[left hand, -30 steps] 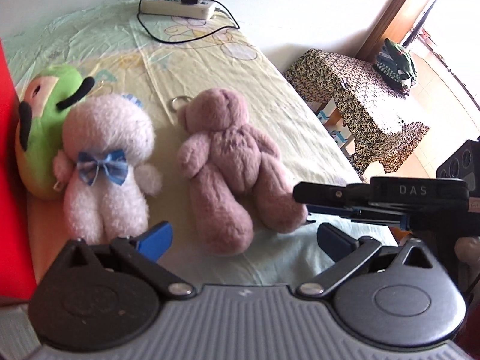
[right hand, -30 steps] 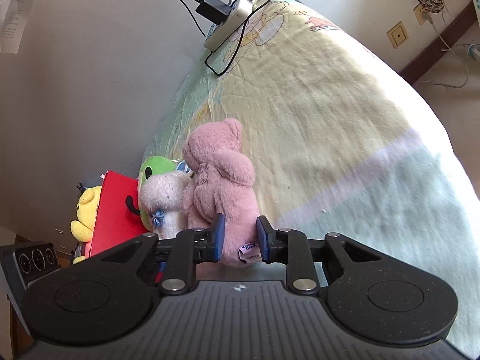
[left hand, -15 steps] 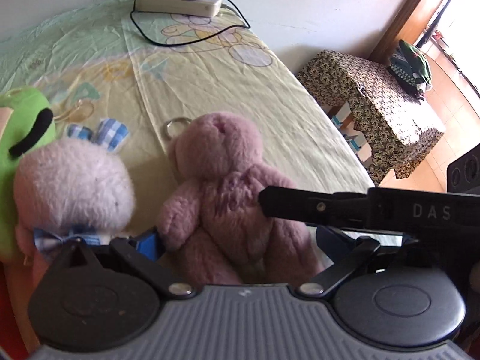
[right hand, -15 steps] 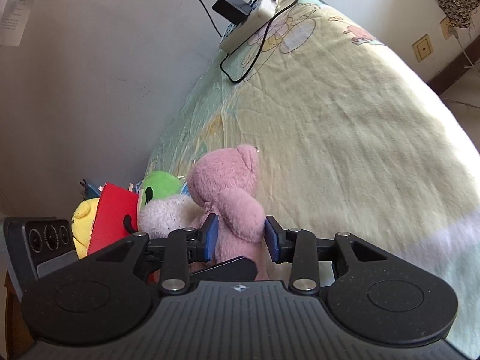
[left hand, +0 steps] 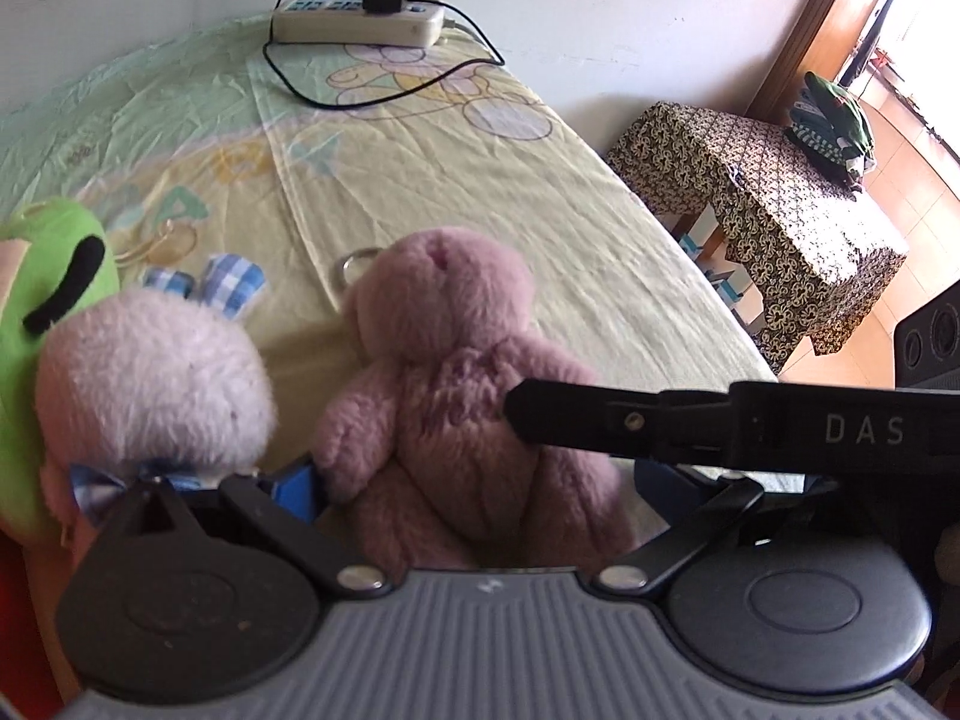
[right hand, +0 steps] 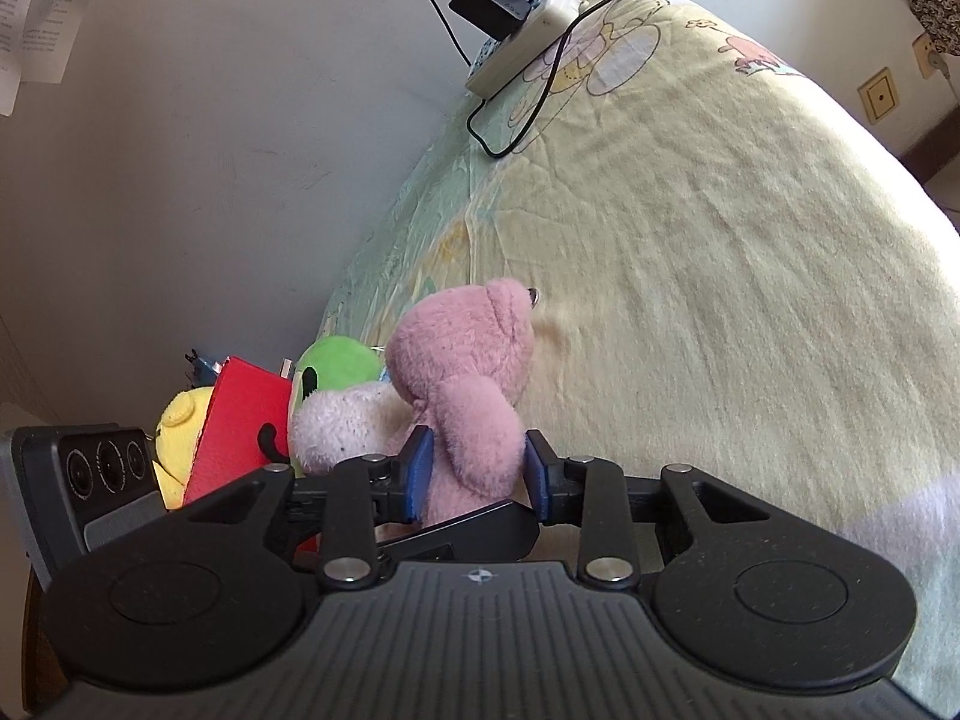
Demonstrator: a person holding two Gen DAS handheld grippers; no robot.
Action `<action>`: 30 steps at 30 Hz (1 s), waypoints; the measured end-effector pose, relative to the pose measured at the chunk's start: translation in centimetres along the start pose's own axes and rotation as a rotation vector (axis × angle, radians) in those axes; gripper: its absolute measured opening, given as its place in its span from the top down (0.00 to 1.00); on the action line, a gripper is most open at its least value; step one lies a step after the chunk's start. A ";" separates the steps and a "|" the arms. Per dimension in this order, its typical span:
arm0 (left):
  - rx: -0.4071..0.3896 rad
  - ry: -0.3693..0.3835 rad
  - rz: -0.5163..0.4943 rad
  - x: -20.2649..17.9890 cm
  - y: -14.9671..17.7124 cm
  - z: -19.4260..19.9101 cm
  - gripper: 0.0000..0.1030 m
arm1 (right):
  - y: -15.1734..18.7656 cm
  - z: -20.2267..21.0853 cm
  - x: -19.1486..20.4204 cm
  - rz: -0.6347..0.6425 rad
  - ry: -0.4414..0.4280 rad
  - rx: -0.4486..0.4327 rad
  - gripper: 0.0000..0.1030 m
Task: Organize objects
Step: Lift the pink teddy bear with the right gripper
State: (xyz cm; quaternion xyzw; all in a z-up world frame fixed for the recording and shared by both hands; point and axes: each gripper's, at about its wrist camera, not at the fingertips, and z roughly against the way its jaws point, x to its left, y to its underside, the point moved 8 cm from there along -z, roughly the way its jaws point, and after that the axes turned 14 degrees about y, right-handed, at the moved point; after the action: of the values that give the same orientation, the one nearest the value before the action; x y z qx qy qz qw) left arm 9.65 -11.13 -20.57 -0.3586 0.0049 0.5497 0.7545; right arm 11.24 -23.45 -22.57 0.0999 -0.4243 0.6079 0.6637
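Observation:
A pink plush bear (left hand: 444, 372) sits propped up on the bed sheet (left hand: 492, 192), back to the left wrist view. My right gripper (right hand: 477, 474) has its blue pads against both sides of the bear (right hand: 462, 384). Its jaws are closing on the soft body. One black finger (left hand: 576, 417) of it reaches in from the right and presses the bear's flank. My left gripper (left hand: 477, 477) stands open, its fingers wide on either side of the bear's lower body without squeezing it.
A white plush with a blue bow (left hand: 150, 378) sits just left of the bear, beside a green plush (left hand: 54, 264). A red board (right hand: 240, 420) and a yellow plush (right hand: 180, 420) lie beyond. A power strip (left hand: 360, 21) with cables rests at the bed's head. A cloth-covered table (left hand: 762, 180) stands beside the bed.
The bear went from lying flat to propped up. My right gripper let go of its leg, widened and took it higher on the body. The left gripper moved in around it.

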 end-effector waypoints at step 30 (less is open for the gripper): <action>0.067 -0.148 -0.088 -0.6 0.5 -1.2 0.00 | 0.1 -0.1 0.0 0.007 0.029 0.007 0.68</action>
State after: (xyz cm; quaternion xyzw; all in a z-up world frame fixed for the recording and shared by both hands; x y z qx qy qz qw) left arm 9.51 -12.27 -21.48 -0.2912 -0.0482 0.5405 0.7879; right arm 11.19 -23.29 -22.67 0.0921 -0.4128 0.6132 0.6672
